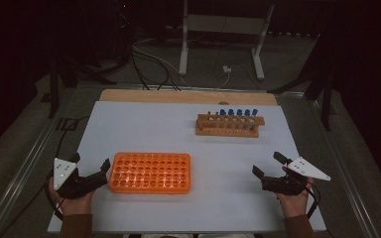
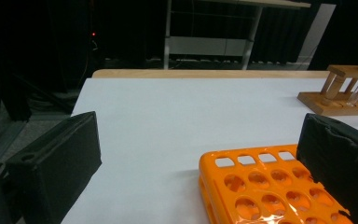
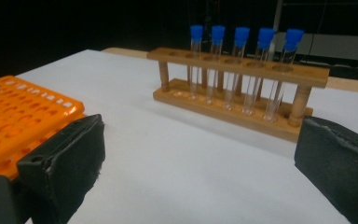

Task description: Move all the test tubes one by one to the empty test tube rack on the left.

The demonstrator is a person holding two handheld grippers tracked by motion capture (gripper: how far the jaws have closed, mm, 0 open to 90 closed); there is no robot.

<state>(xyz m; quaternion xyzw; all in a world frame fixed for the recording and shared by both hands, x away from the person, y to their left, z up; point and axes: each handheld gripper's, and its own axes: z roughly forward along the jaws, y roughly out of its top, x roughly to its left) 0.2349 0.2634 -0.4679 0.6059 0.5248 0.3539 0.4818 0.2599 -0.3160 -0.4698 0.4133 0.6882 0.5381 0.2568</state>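
An orange tube rack (image 1: 150, 172) with many empty holes lies flat on the white mat, front left of centre; it also appears in the left gripper view (image 2: 261, 186) and the right gripper view (image 3: 18, 116). A wooden rack (image 1: 230, 125) stands farther back, right of centre, holding several clear tubes with blue caps (image 3: 241, 60). My left gripper (image 1: 90, 166) rests just left of the orange rack, open, nothing between its jaws. My right gripper (image 1: 268, 165) sits at the front right, open and empty, pointing toward the wooden rack.
The white mat (image 1: 154, 129) covers the table, with a strip of bare wood (image 1: 188, 96) at its far edge. Behind the table stand a white metal frame (image 1: 223, 29) and floor cables (image 1: 154, 59). Open mat lies between the two racks.
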